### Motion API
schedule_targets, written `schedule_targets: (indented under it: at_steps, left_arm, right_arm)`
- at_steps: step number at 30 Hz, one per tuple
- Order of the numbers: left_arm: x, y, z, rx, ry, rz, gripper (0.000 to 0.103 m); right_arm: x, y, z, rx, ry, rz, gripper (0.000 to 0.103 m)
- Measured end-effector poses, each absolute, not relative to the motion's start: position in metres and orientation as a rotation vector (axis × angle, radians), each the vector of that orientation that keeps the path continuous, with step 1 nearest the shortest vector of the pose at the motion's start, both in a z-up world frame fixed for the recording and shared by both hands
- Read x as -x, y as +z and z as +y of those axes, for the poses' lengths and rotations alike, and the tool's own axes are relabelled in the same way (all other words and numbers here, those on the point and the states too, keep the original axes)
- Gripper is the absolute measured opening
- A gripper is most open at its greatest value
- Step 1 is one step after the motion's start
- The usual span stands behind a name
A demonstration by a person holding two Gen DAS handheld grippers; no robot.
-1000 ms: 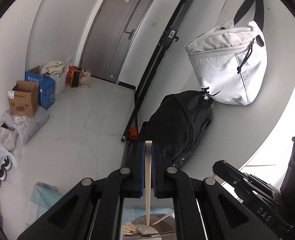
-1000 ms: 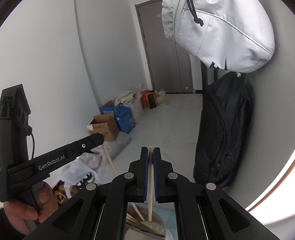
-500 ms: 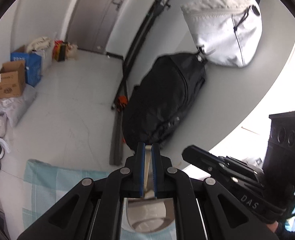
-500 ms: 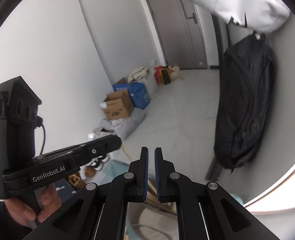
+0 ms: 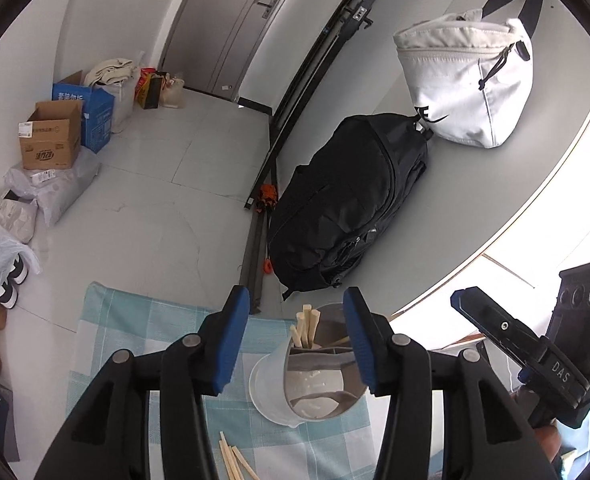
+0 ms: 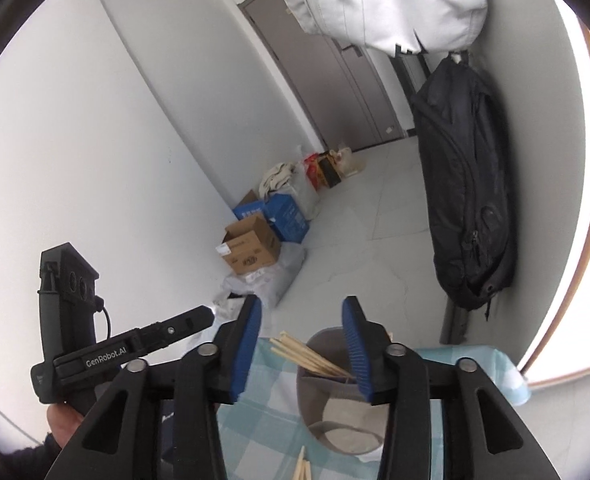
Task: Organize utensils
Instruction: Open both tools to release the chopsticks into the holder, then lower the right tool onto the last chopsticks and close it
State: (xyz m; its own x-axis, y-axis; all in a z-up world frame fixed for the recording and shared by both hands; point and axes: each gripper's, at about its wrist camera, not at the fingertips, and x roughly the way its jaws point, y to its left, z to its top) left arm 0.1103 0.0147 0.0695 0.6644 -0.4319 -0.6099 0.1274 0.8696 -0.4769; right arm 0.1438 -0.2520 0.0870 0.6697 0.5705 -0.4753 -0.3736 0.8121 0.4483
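Lettering marks both tools: "GenRobot.AI" runs along the left gripper as seen from the right wrist, while "DAS" shows on the right gripper as seen from the left wrist. A blue box and a brown carton carry print too small to read, and a black mark sits on the hanging white bag.

Both grippers' blue-padded jaws are opening, nothing between them. Below stands a container on a blue-and-white checked cloth, with chopsticks propped upright inside against its rim. Loose chopsticks lie on the cloth just in front.

Beyond, a pale tiled floor runs to a grey door. A black backpack leans against the white wall.
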Motion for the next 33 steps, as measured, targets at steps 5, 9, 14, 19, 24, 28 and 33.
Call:
schedule_targets:
  at_steps: [5,9,14,19,24,28,33]
  left_arm:
    - [-0.092,0.079,0.017,0.401,-0.278,0.744,0.051]
    - [-0.07,0.09,0.016,0.364,-0.239,0.693,0.058]
    - [-0.051,0.097,0.014,0.327,-0.222,0.667,0.064]
    - [-0.033,0.096,0.015,0.306,-0.202,0.629,0.072]
    - [-0.022,0.089,0.015,0.281,-0.188,0.63,0.072]
    - [-0.014,0.08,0.016,0.261,-0.171,0.636,0.079]
    - [-0.006,0.064,0.016,0.245,-0.16,0.64,0.08]
  right_arm:
    - [-0.123,0.094,-0.257,-0.36,0.526,0.633,0.059]
    - [-0.101,0.1,-0.253,-0.344,0.522,0.607,0.067]
    - [-0.081,0.102,-0.25,-0.339,0.522,0.582,0.079]
    - [-0.062,0.096,-0.246,-0.338,0.522,0.578,0.084]
    - [-0.047,0.084,-0.241,-0.307,0.522,0.593,0.086]
    - [-0.035,0.072,-0.236,-0.288,0.522,0.604,0.089]
    - [-0.027,0.045,-0.229,-0.252,0.512,0.655,0.089]
